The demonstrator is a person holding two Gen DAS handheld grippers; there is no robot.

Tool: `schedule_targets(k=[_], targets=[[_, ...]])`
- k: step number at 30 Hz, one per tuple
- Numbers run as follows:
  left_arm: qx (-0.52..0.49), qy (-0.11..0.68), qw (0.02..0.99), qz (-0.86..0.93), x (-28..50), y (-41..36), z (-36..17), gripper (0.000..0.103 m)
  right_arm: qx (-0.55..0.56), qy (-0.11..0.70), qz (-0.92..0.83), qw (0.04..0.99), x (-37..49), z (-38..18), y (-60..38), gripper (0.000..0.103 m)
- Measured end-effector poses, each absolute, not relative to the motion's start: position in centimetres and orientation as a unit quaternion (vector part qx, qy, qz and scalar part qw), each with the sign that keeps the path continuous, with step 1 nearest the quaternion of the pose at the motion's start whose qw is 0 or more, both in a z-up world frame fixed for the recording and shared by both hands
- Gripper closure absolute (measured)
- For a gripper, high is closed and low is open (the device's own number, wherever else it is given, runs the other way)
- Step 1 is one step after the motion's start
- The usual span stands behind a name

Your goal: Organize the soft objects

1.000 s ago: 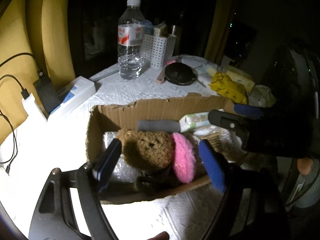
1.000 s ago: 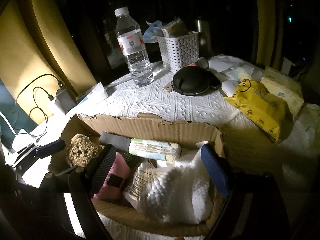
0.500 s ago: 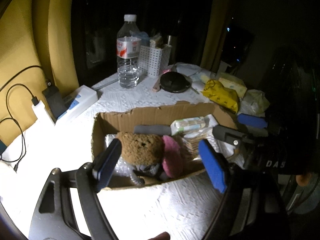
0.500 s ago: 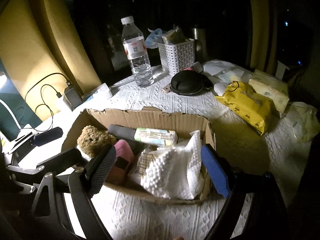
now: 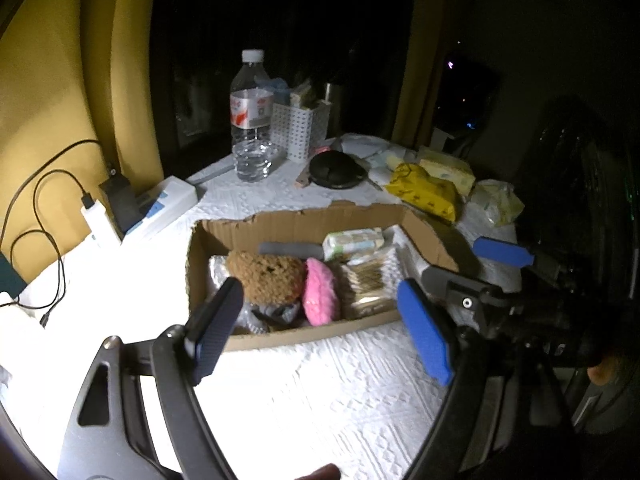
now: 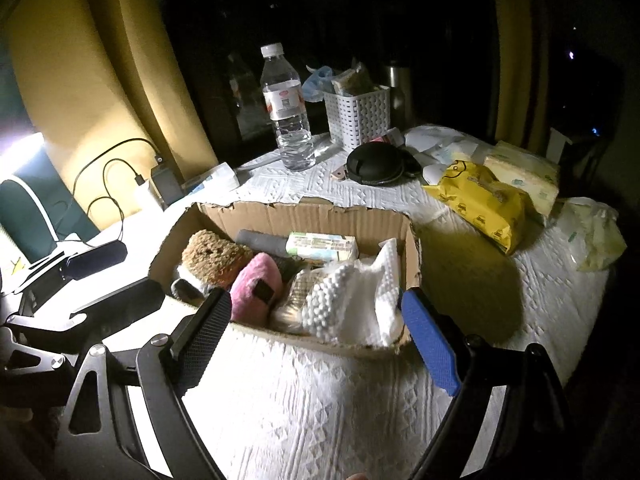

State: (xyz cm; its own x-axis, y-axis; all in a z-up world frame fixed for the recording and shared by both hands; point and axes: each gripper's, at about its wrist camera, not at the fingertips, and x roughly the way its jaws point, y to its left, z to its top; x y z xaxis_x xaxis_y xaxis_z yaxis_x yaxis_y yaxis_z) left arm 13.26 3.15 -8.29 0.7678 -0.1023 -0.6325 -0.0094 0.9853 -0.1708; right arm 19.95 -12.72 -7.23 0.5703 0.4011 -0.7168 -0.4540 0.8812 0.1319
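soft objects are sitting packed upright in the cardboard box [image 6: 304, 216], saving room; left gripper [image 5: 320, 328] and right gripper [image 6: 316, 336] are hovering, jaws released, empty.

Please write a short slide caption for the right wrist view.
Open right gripper before a cardboard box holding a brown sponge, pink pad and white cloth.

both views look forward and down along their own fingers, from just above the desk [image 5: 320, 392] at its near edge. the left wrist view sits near the cardboard box [image 5: 304, 220], facing its left half; the right wrist view faces its right half. both share the box, water bottle [image 6: 286, 108] and white basket [image 6: 358, 114].
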Motion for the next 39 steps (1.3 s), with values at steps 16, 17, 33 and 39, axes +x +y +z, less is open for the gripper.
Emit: schedule_targets(k=[16, 17, 33, 39], targets=[[-0.075, 0.311, 0.947, -0.030, 9.3, 1.8, -5.4, 0.022, -0.036, 0.370, 0.240, 0.897, 15.7, -4.6, -14.1, 0.014], [-0.075, 0.308, 0.948, -0.030, 9.0, 1.7, -5.2, 0.022, -0.036, 0.368, 0.240, 0.898, 15.4, -4.3, -14.2, 0.014], [-0.079, 0.282, 0.956, -0.015, 5.1, 1.6, -0.8, 0.022, -0.046, 0.332, 0.233, 0.913, 11.4, 0.1, -14.9, 0.014], [-0.072, 0.282, 0.957, 0.000, 4.1, 1.5, 0.8, 0.022, -0.040, 0.327, 0.223, 0.917, 10.5, 2.0, -15.6, 0.014]])
